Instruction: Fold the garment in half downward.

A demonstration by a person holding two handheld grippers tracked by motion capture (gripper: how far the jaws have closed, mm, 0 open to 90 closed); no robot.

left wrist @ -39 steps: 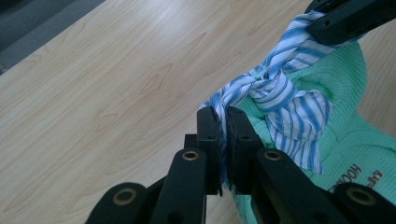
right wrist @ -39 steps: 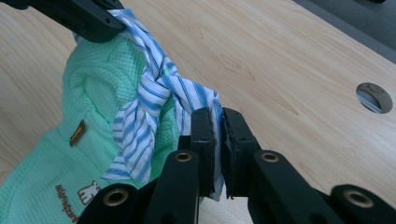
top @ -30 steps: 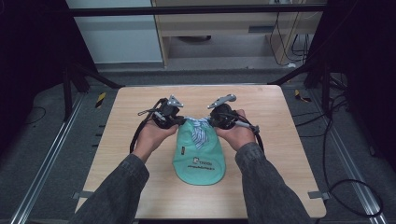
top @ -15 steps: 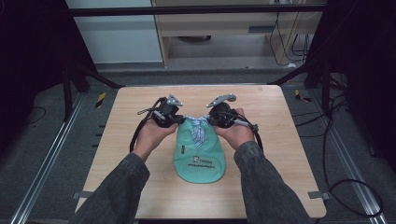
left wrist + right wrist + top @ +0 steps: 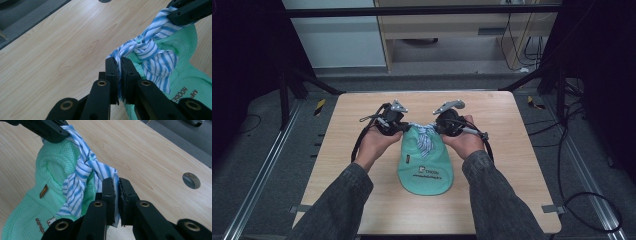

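Striped blue-and-white cotton cloth (image 5: 150,50), knotted in the middle, runs between our two grippers over the far end of a mint-green knitted fabric piece with dark printed lettering (image 5: 426,167). We hold our left gripper (image 5: 119,65) clamped on one end of that cloth: in the left gripper view the two black jaws stand almost together, with a thin fold of stripes pinched between the pads and the knot sitting just ahead and to the right of the tips. We hold our right gripper (image 5: 116,185) clamped on the other end: in the right gripper view a strip of the same cloth is squeezed between its jaws, and the knot lies just ahead and to the left of them. Each gripper view also shows the other gripper's black jaw farther off, biting the cloth beyond the knot. The green fabric lies flat on the light wooden table (image 5: 512,150), directly below and behind both grippers, spreading back between our hands. From the high view the left gripper (image 5: 404,127) and the right gripper (image 5: 435,127) sit close together, tips turned toward each other, with the striped cloth (image 5: 424,140) bunched between them and a loose tail draped on the green fabric.
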